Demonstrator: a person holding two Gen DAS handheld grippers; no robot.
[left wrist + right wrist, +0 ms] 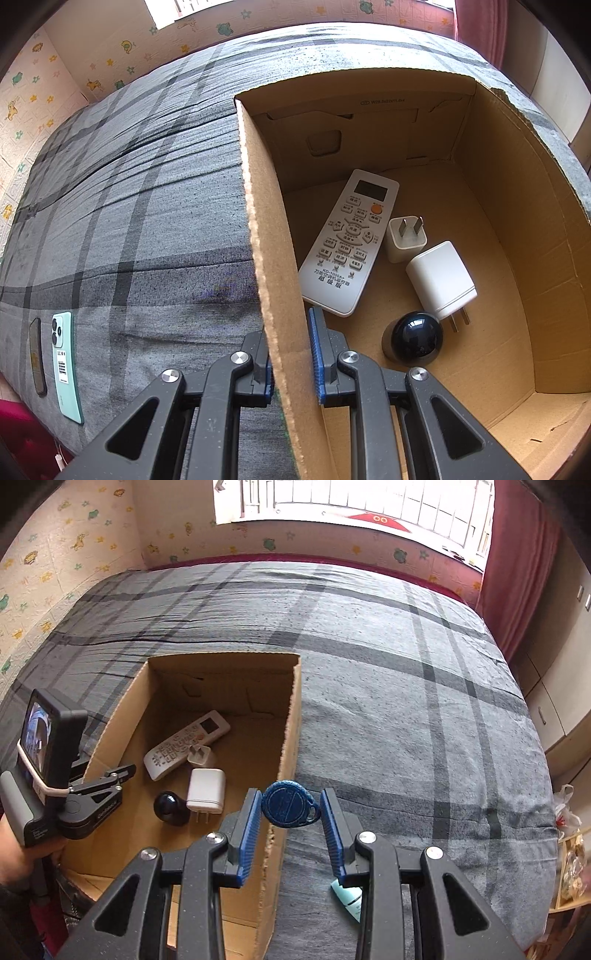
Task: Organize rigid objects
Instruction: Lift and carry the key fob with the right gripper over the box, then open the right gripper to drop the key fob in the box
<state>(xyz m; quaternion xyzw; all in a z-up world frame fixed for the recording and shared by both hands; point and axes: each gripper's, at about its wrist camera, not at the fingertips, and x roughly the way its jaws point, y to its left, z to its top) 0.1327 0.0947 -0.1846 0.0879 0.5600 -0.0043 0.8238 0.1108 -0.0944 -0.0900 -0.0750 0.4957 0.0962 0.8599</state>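
A cardboard box [258,206] [291,716] stands open on the bed. Inside lie a white remote [349,242] [186,744], two white chargers [441,280] [406,238] [205,790] and a black round object [415,338] [170,806]. My left gripper [290,354] [110,779] is shut on the box's left wall. My right gripper [290,808] is shut on a blue key fob [290,808], held above the box's right wall.
A grey plaid bedspread [388,672] covers the bed. A mint green phone [66,365] and a dark phone [37,356] lie at its left. A pale green item [347,901] lies under my right gripper. Cabinets [554,701] stand at right.
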